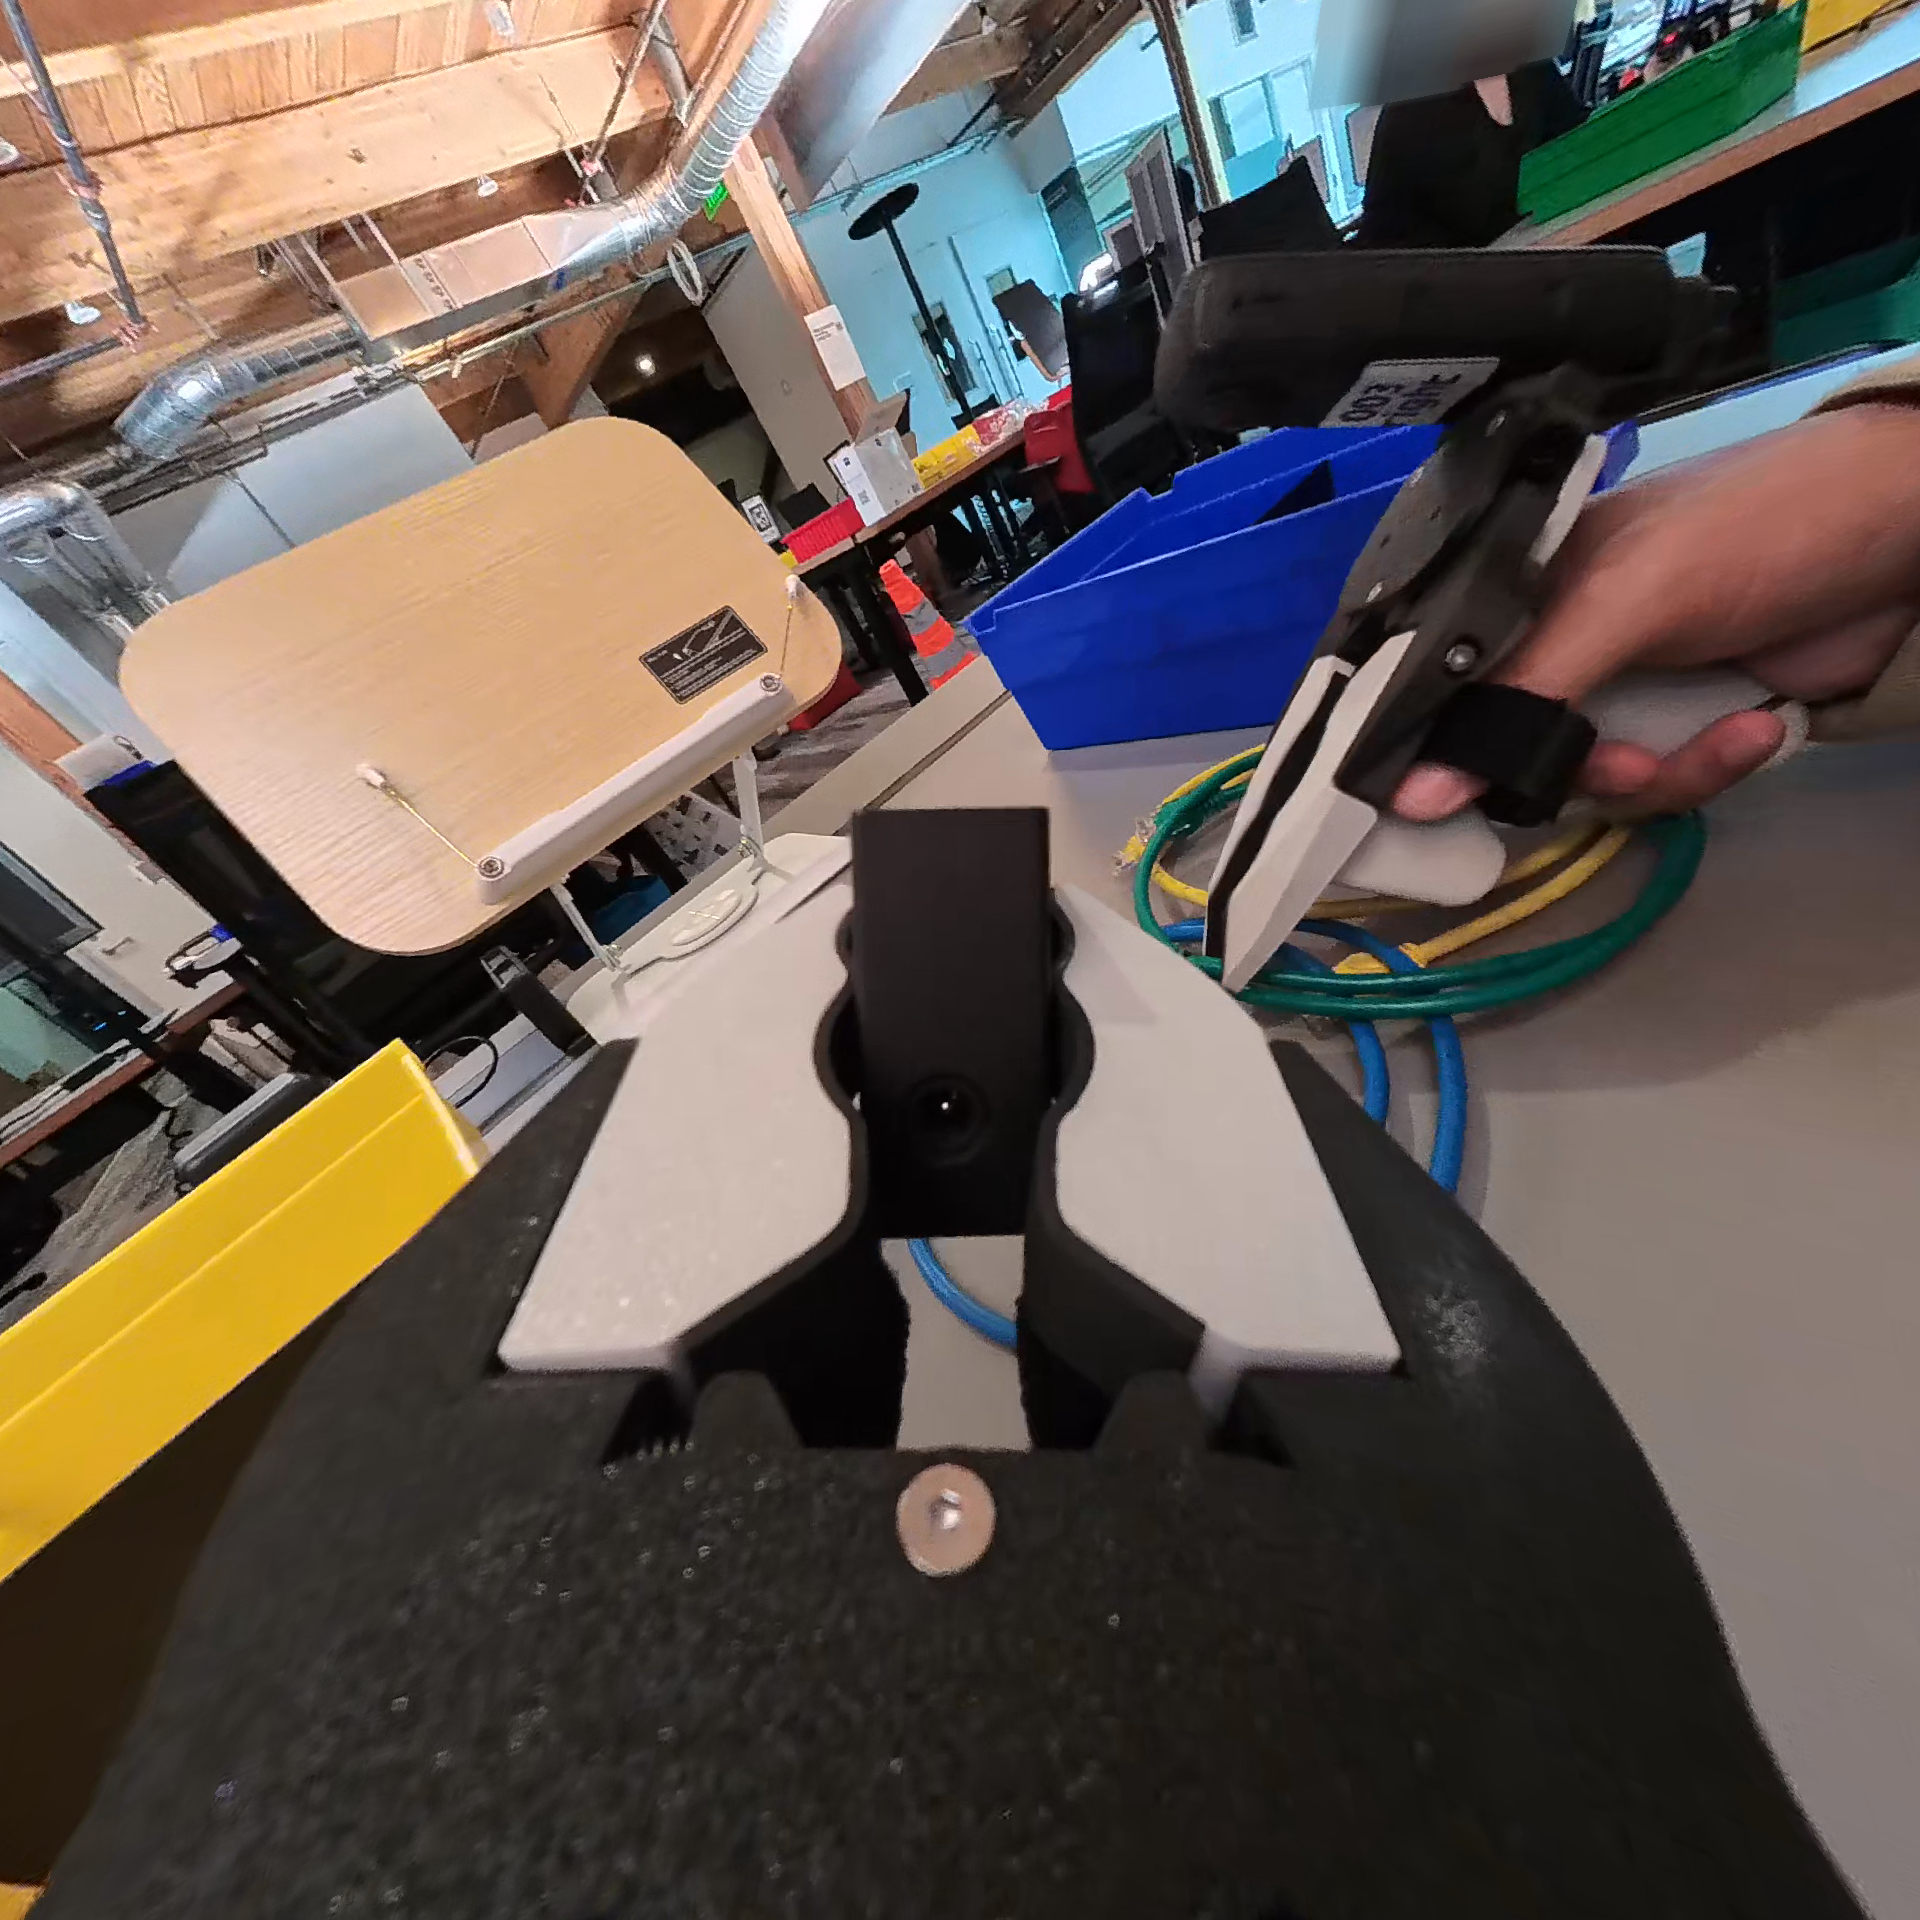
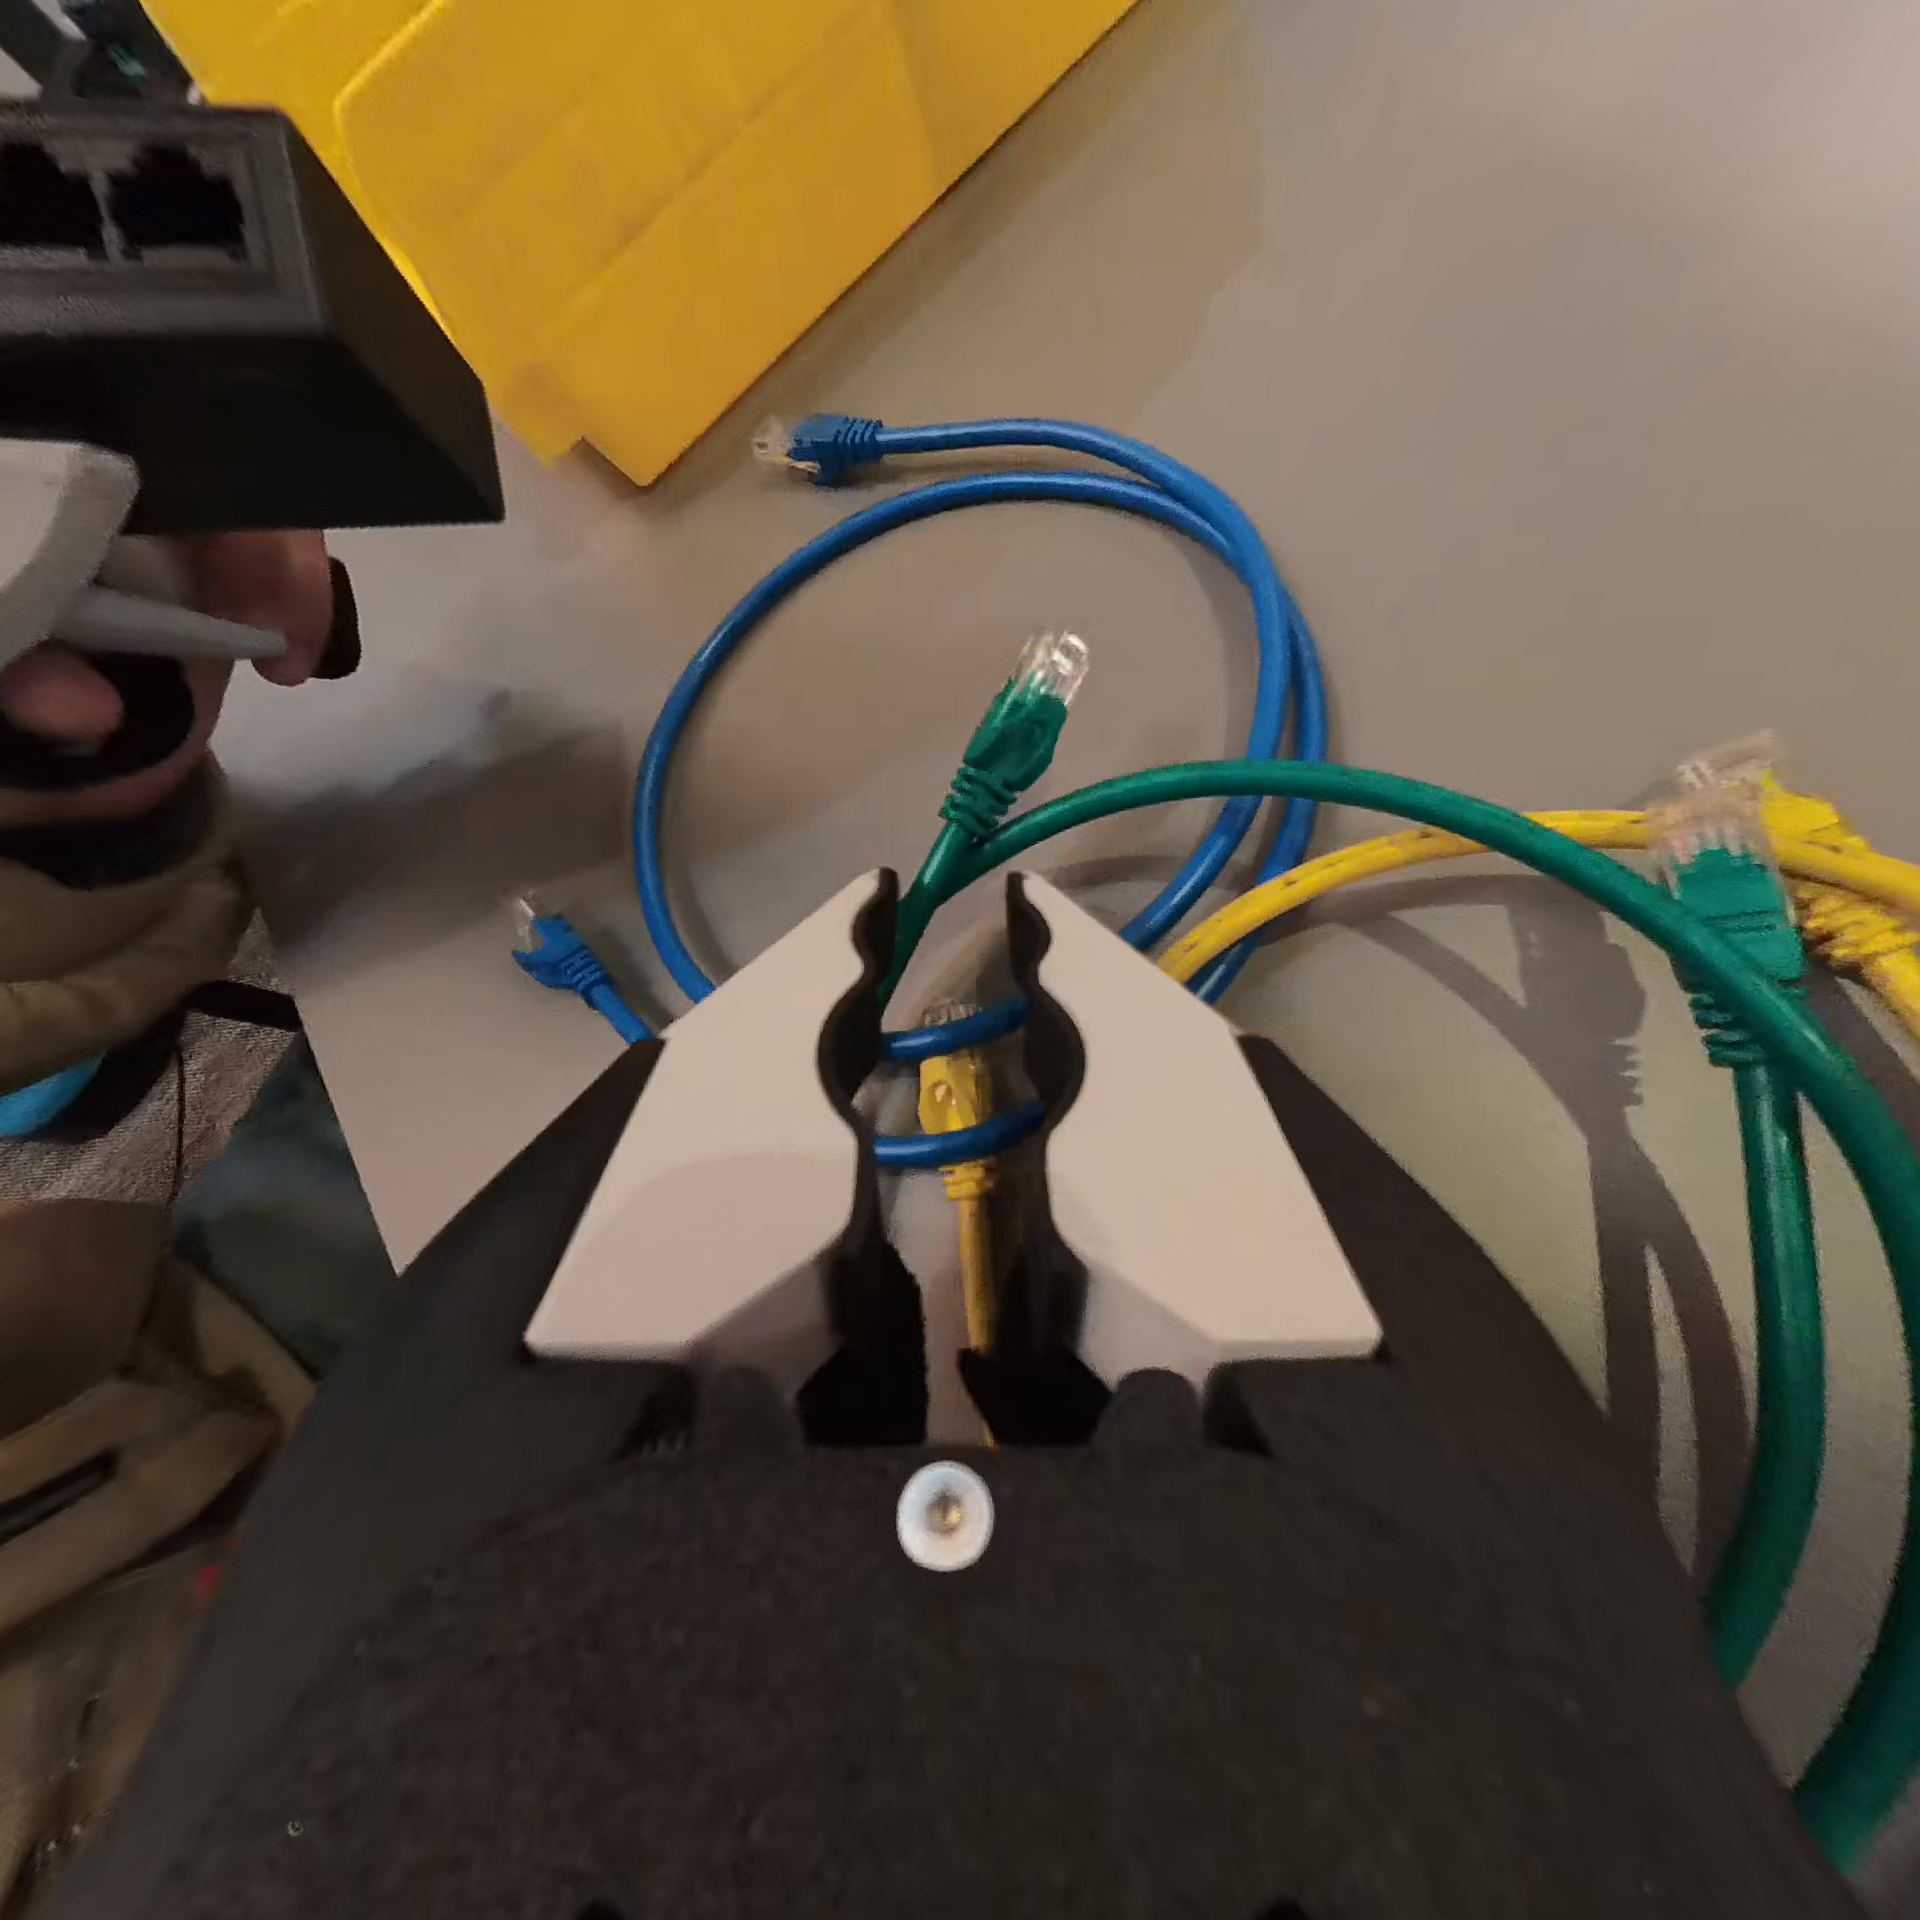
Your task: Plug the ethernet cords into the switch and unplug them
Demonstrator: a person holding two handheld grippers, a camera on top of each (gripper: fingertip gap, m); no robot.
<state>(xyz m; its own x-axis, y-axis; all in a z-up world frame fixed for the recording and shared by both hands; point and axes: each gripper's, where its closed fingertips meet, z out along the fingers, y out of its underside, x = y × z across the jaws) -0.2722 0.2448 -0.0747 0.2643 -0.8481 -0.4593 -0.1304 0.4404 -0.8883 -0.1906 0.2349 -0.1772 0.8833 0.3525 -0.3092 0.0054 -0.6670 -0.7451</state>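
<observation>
My left gripper [image 1: 951, 935] is shut on the black switch [image 1: 945, 1039] and holds it upright above the table. The switch also shows in the right wrist view [image 2: 208, 312] at the top left, its ports facing me. My right gripper [image 2: 953, 894] is open and hangs over a heap of cords; it also shows in the left wrist view [image 1: 1231, 951], pointing down. The green cord [image 2: 1351, 790] runs up between its fingertips, close to the left finger, with its plug [image 2: 1023, 717] just beyond. The blue cord [image 2: 1273, 644] and the yellow cord [image 2: 1351, 862] lie coiled beneath.
A yellow bin [image 2: 675, 208] lies on the grey table [image 2: 1455, 416] beyond the cords. A blue bin [image 1: 1195, 623] stands behind the right gripper. A tilted wooden board on a stand [image 1: 468, 675] is at the table's far end.
</observation>
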